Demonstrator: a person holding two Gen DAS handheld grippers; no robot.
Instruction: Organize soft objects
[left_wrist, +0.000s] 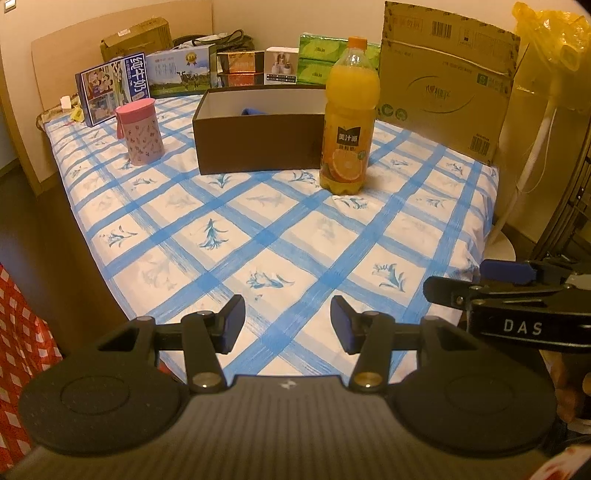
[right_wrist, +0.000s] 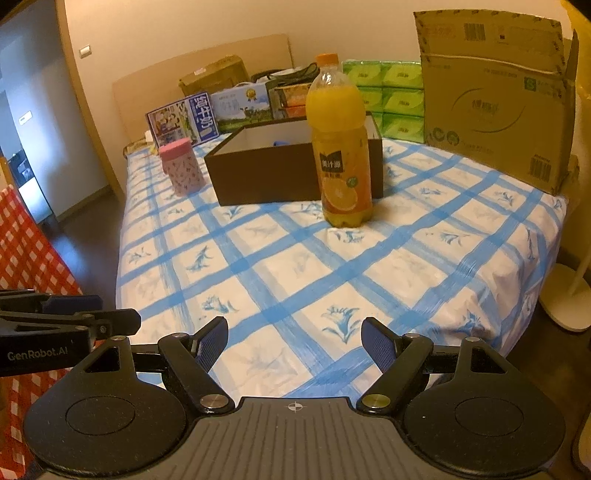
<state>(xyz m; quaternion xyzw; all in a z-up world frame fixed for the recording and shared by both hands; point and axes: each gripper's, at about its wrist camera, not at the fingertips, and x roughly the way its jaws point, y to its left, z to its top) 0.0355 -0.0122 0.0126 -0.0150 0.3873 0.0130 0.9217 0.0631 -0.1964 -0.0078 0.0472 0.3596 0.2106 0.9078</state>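
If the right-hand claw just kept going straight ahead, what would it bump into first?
Probably the orange juice bottle: the open right gripper points over bare checked bedsheet toward it. Depth is unclear, so it might pass beside the bottle and meet the brown box.

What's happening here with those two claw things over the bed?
A person holds two claws at the near edge of the bed. The left claw and right claw are both open and empty. Farther back stand a brown box with something blue inside, an orange juice bottle and a pink cup. Nothing is being handled.
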